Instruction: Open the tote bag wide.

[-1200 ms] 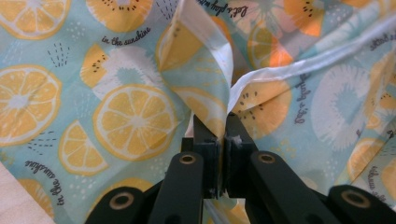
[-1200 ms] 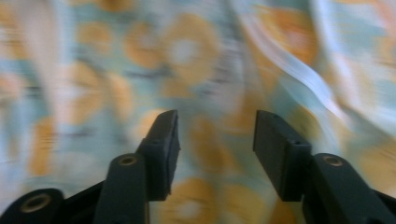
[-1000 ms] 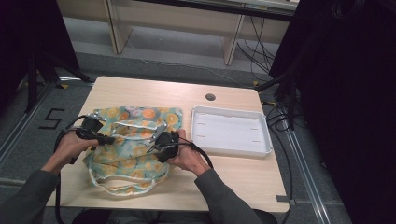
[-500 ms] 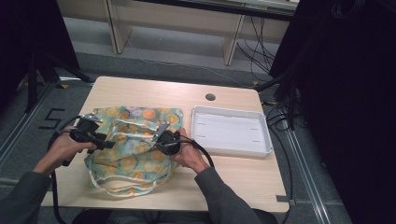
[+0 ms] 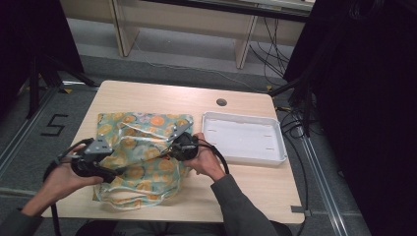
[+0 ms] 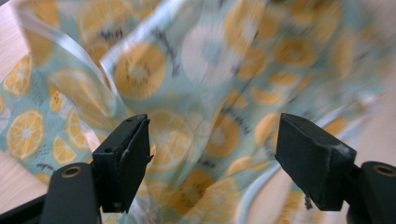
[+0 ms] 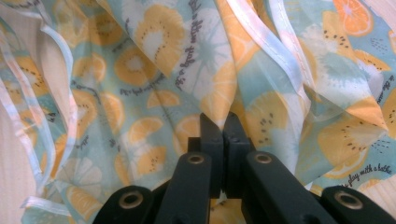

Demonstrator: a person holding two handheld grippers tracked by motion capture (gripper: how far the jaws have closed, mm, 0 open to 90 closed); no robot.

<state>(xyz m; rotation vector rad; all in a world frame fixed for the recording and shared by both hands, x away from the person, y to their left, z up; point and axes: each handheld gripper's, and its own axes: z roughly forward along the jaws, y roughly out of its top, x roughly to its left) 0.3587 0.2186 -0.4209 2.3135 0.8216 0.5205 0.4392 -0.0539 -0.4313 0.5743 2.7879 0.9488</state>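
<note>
Mid-fold on the orange-print bag (image 5: 140,157) lying on the table (image 5: 246,187): my right gripper (image 7: 223,122) is pinching its fabric, my left gripper (image 6: 212,149) has just been opening with nothing clamped, so next I'd regrab an edge.

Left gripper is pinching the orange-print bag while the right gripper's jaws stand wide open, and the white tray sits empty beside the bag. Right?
Not quite: the grippers are swapped. In the right gripper view the right gripper is shut on the orange-print bag; in the left gripper view the left gripper has just opened, its jaws wide, the bag only behind them. The white tray does sit empty beside the bag.
</note>
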